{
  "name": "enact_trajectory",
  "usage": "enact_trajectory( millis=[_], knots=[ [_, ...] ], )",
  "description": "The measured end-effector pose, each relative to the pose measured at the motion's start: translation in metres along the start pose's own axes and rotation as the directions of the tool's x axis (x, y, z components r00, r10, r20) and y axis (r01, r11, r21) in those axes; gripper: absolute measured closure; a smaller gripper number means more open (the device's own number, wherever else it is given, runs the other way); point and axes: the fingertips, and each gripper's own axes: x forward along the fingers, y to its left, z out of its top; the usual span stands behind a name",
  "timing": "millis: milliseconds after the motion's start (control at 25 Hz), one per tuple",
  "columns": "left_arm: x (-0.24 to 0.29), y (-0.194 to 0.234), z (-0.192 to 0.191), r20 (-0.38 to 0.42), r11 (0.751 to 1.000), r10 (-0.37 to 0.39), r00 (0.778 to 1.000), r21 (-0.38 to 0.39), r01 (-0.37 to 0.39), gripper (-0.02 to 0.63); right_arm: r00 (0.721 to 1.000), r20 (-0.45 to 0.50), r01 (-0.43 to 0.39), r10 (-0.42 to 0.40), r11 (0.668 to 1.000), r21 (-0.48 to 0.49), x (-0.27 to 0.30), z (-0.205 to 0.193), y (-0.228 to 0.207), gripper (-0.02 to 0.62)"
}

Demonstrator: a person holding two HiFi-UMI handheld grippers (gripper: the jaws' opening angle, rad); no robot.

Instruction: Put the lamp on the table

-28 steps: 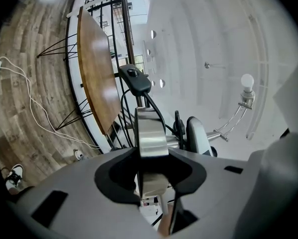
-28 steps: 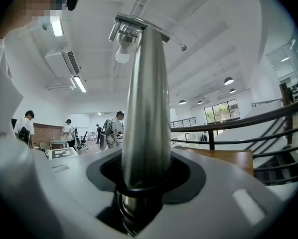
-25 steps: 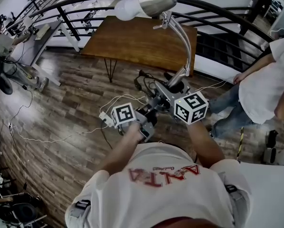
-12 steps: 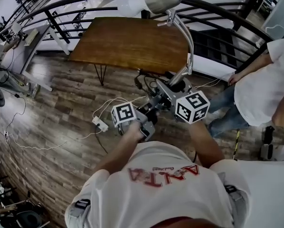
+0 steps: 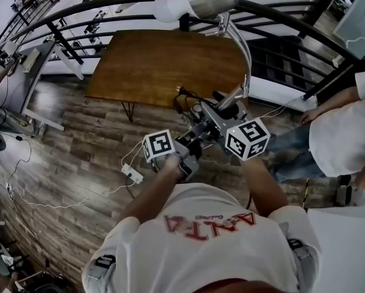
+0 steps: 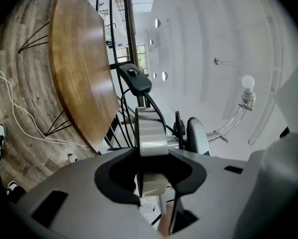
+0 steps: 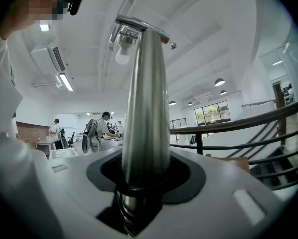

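Observation:
I hold a silver desk lamp [image 5: 214, 0] in the air with both grippers. My left gripper [image 5: 193, 143] is shut on the edge of its flat round base [image 6: 150, 133], seen end-on between the jaws of the left gripper [image 6: 151, 176]. My right gripper [image 5: 223, 112] is shut on the lamp's tapered metal stem [image 7: 145, 113], low down between the jaws of that gripper [image 7: 141, 183]. The curved neck [image 5: 244, 54] rises to the shade and white bulb [image 7: 122, 56]. The brown wooden table [image 5: 164, 66] stands just ahead, its top bare. A black cord with a switch [image 6: 135, 78] hangs from the lamp.
A black curved railing [image 5: 109, 8] runs behind the table, with stairs [image 5: 292, 54] at the right. White cables and a power strip [image 5: 132, 174] lie on the wood floor. A person in a white shirt [image 5: 344, 133] stands at the right. A grey desk [image 5: 33, 57] is at the left.
The table has drawn nearer and shifted toward the centre of the head view. The person at the right has slid toward the frame's edge. Both grips on the lamp are unchanged.

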Motion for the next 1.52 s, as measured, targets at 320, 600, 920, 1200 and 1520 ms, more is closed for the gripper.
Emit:
enact_trajectory(
  millis=[320, 600, 920, 1200, 1520],
  knots=[
    [0.008, 0.007, 0.092, -0.052, 1.0, -0.006, 0.999, -0.011, 0.005, 0.463, 0.999, -0.007, 0.052, -0.052, 0.999, 0.014, 0.088, 0.015, -0.026, 0.405],
    [0.023, 0.025, 0.121, -0.092, 1.0, -0.013, 0.996, -0.01, 0.012, 0.463, 0.996, -0.006, 0.091, -0.091, 0.996, 0.008, 0.116, 0.006, -0.048, 0.405],
    [0.049, 0.03, 0.153, -0.124, 0.999, -0.011, 0.992, -0.046, 0.005, 0.463, 0.992, -0.031, 0.125, -0.124, 0.992, 0.02, 0.144, 0.012, -0.081, 0.405],
    [0.1, 0.039, 0.171, -0.118, 0.999, -0.006, 0.993, -0.046, 0.0, 0.463, 0.993, -0.036, 0.117, -0.115, 0.992, 0.037, 0.155, 0.012, -0.135, 0.405],
    [0.181, 0.059, 0.206, -0.098, 0.998, 0.01, 0.995, -0.065, -0.016, 0.463, 0.994, -0.063, 0.09, -0.088, 0.995, 0.033, 0.18, 0.012, -0.222, 0.405]
  ],
)
